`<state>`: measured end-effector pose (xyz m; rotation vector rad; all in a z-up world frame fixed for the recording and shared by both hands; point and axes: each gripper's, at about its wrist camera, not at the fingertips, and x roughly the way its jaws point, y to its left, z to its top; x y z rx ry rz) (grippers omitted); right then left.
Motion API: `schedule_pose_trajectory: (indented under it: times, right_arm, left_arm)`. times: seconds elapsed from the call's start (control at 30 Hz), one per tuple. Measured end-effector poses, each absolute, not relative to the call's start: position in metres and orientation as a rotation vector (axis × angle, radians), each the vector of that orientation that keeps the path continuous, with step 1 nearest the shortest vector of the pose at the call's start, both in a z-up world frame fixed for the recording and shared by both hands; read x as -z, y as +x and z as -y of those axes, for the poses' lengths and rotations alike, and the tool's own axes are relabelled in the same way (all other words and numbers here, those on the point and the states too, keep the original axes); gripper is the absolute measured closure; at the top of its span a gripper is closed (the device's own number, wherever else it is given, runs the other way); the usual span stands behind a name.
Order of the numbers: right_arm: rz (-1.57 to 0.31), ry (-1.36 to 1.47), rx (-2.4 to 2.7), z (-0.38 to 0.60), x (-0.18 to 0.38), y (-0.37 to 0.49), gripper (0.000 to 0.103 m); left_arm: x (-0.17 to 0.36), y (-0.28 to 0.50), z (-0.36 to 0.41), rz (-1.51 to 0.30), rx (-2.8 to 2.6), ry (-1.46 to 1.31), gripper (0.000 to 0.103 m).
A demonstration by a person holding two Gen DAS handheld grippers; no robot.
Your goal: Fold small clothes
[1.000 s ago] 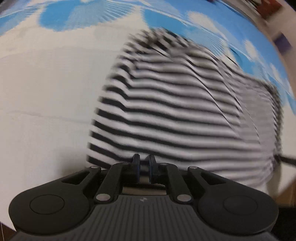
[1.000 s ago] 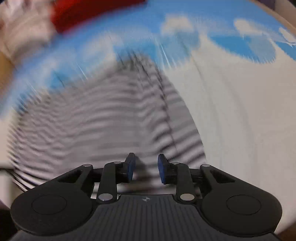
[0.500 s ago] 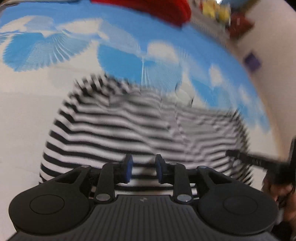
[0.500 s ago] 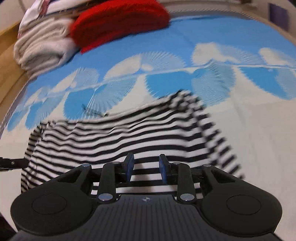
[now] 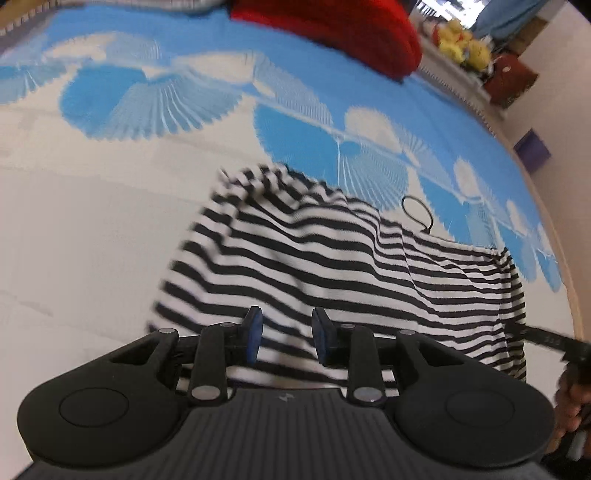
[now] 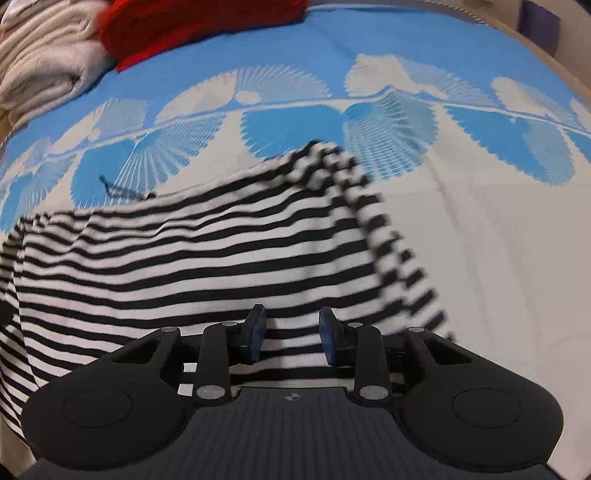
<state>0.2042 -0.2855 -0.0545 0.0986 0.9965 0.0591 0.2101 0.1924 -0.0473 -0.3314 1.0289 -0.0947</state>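
Note:
A black-and-white striped garment lies rumpled on a blue-and-white patterned bedspread. It also shows in the right wrist view. My left gripper is open and empty, just above the garment's near edge. My right gripper is open and empty, also over the garment's near edge. In the left wrist view a dark part of the other gripper reaches in at the garment's right side.
A red folded cloth lies at the far end of the bed, beside folded white towels. A black hair tie lies on the bedspread behind the garment. Yellow toys sit on a shelf beyond the bed.
My left gripper was shut a second ago and has opened. Both grippers have pulled back and tilted up, so more of the bedspread and the far pile shows. The garment has dropped onto the bed.

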Motion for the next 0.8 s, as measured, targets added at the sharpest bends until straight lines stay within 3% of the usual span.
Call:
schedule_pose_trajectory:
  times: [0.17, 0.43, 0.6, 0.67, 0.8]
  right_arm:
    - [-0.855, 0.168, -0.016, 0.318, 0.021, 0.168, 0.07]
    - [-0.678, 0.23, -0.028, 0.355, -0.02, 0.102, 0.07]
    - [-0.641, 0.233, -0.004, 0.367, -0.032, 0.083, 0.07]
    - [-0.635, 0.247, -0.002, 0.37, -0.036, 0.079, 0.07]
    - [-0.622, 0.235, -0.001, 0.372, -0.043, 0.071, 0.07]
  left_arm:
    - [0.033, 0.173, -0.214, -0.983, 0.07, -0.294, 0.072]
    - [0.048, 0.122, -0.261, -1.084, 0.017, -0.613, 0.073]
    - [0.079, 0.122, -0.265, -1.224, -0.019, -0.715, 0.066]
    - [0.088, 0.126, -0.273, -1.236, -0.075, -0.759, 0.055]
    - [0.101, 0.131, -0.29, -1.253, -0.198, -0.836, 0.054]
